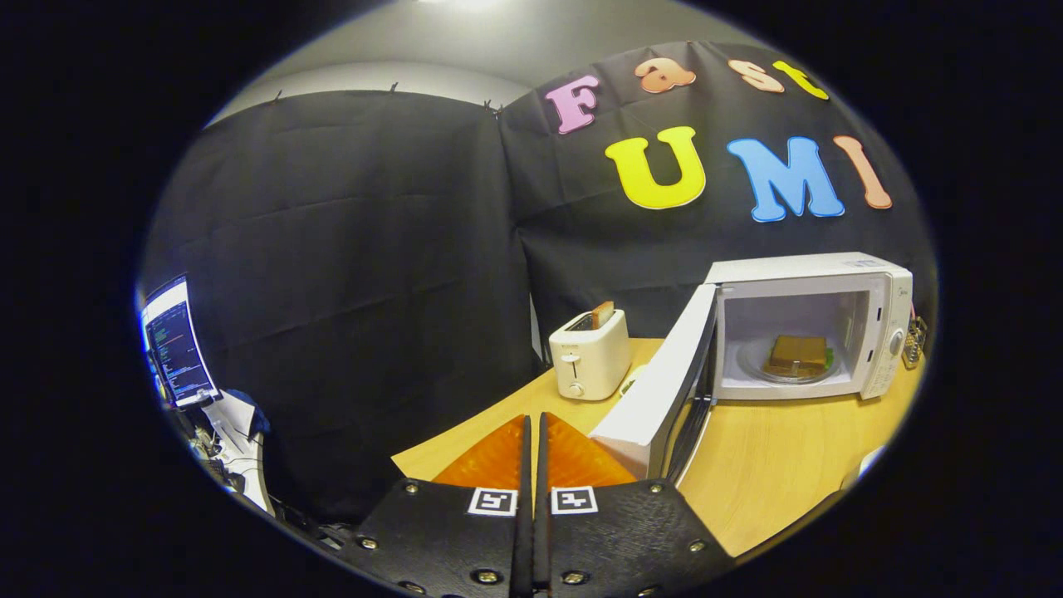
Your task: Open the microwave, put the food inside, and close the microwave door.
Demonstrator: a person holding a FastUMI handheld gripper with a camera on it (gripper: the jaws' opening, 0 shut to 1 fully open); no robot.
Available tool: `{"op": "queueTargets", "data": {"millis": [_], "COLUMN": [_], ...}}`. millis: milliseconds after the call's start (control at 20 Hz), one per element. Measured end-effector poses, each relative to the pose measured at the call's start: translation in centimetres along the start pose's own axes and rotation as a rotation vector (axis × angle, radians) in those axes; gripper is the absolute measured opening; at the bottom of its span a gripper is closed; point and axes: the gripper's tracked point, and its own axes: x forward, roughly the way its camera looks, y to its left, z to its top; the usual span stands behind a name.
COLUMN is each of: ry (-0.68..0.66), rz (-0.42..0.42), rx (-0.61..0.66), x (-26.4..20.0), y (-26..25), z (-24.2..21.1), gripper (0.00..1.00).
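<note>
So in the gripper view, the microwave (810, 324) sits on the far right of the wooden surface (772, 473), and its door (664, 390) is swung wide open toward the gripper. The food (799, 355), looks like a sandwich or toast stack with a bit of green poking out, is already sitting on the glass turntable plate (785, 365) inside the cavity. So by my read, two of the three steps are done: door opened, food in. What's left is just shutting the door.

The gripper (532, 432) is clenched with nothing in it, fingers pressed together with only a thin seam between them, so it isn't grasping anything. It's well back from the microwave, with the free edge of the open door just beside the fingers on the right. That outer door face is turned toward the gripper side, so I'd guess a push on it with the closed fingers would swing it shut, but that's a guess.

Other stuff around: a white toaster (590, 355) with a slice of bread (602, 314) sticking out, just left of the open door, beyond the fingers. Off to the far left, past the surface, there's a lit monitor (176, 340).
</note>
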Motion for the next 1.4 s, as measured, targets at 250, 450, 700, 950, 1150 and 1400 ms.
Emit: {"op": "queueTargets", "data": {"millis": [250,450,700,950,1150,1400], "ry": [-0.04,-0.052,-0.079,-0.103,-0.13,-0.152], "rz": [-0.078,-0.149,-0.239,-0.321,-0.402,-0.5], "rx": [-0.041,-0.04,-0.049,-0.054,-0.065,-0.061], "x": [-1.2,-2.8,-5.0,-6.7,-8.0,-9.1], "y": [-3.0,-6.8,-11.5,-16.0,-19.6,-24.2], "z": [0.5,0.4,0.7,1.3,2.1,2.6], "gripper": [0.01,0.01,0.01,0.01,0.01,0.01]}}
